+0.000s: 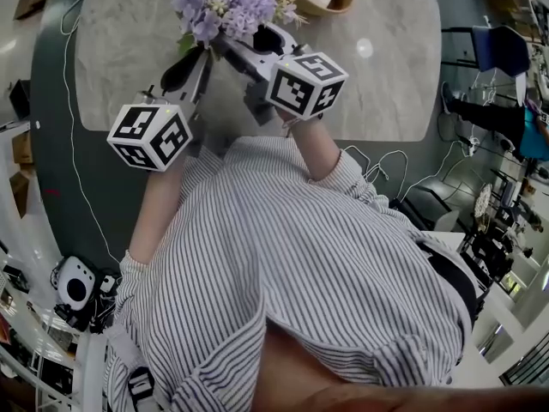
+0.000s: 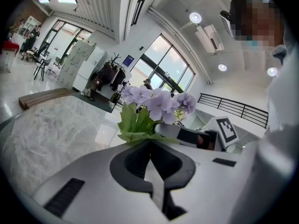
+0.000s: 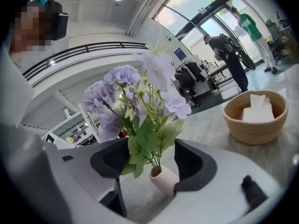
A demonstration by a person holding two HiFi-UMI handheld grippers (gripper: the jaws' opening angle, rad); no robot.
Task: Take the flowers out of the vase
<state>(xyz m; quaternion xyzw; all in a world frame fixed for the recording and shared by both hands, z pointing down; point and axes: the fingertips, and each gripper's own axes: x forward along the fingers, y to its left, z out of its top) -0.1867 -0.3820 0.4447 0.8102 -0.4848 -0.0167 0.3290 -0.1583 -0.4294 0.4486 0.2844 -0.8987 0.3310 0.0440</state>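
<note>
While stems [image 3: 156, 162] stand upright between wide-open jaws of your right gripper [image 3: 152, 153], just above vase [image 3: 163, 180], grip there; left gripper [image 2: 150, 146] jaws together, empty.

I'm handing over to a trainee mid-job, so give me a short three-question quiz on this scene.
1. True or false: the purple flowers are already out of the pink vase.
2. What stands between the jaws of the right gripper? A) a cup B) the pink vase C) nothing
3. Fill in: the right gripper's jaws are ____.

Key
1. False: the stems still sit in the vase.
2. B.
3. Open, one on either side of the vase.
</note>
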